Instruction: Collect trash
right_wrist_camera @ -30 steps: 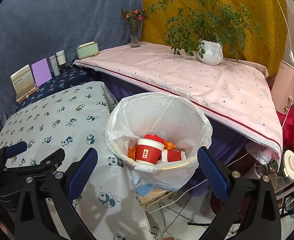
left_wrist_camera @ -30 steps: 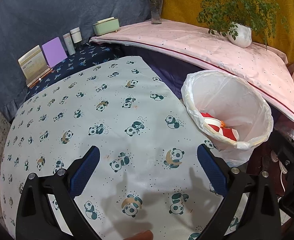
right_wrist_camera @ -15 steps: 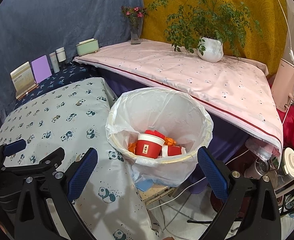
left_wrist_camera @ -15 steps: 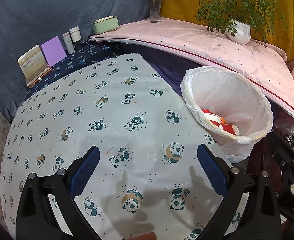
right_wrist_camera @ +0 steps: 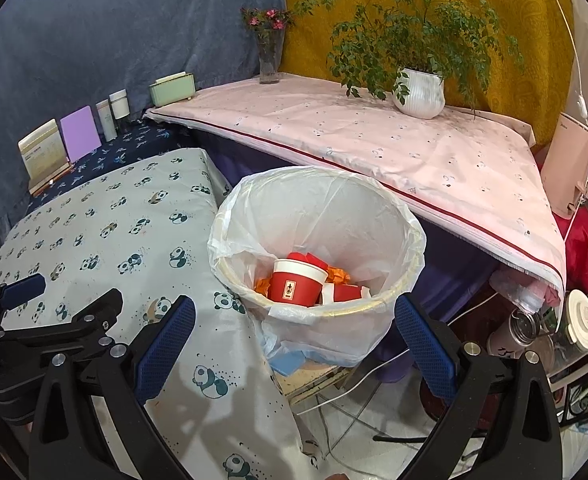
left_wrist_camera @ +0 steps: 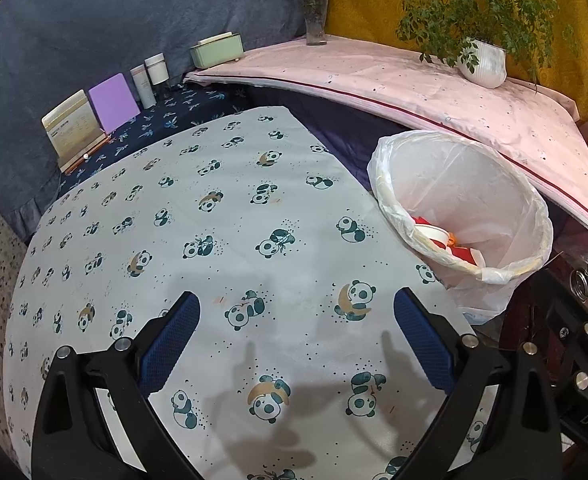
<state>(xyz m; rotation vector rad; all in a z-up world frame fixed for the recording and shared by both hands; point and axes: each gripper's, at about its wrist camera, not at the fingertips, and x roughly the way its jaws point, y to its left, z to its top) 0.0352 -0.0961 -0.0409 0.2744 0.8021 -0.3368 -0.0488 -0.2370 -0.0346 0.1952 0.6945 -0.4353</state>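
Observation:
A trash bin point(right_wrist_camera: 374, 216) lined with a white plastic bag stands beside the panda-print table point(right_wrist_camera: 106, 232). Inside lie a red paper cup point(right_wrist_camera: 296, 286), more red cups and orange scraps. In the left wrist view the bin point(left_wrist_camera: 474, 184) is at the right, with red cups point(left_wrist_camera: 438, 236) showing inside. My left gripper point(left_wrist_camera: 296, 338) is open and empty above the panda cloth point(left_wrist_camera: 214, 216). My right gripper point(right_wrist_camera: 294, 342) is open and empty, just in front of the bin. The left gripper point(right_wrist_camera: 60, 300) also shows at the lower left of the right wrist view.
A pink-covered table point(right_wrist_camera: 374, 144) holds a potted plant point(right_wrist_camera: 418, 92), a flower vase point(right_wrist_camera: 270, 60) and a green box point(right_wrist_camera: 172, 90). Cards and small bottles point(left_wrist_camera: 106, 108) stand at the back. Cables, a thermos point(right_wrist_camera: 514, 332) and clutter lie on the floor at the right.
Both grippers have drawn back slightly and stay open and empty; the bin sits a little farther off in both views. Nothing else moved.

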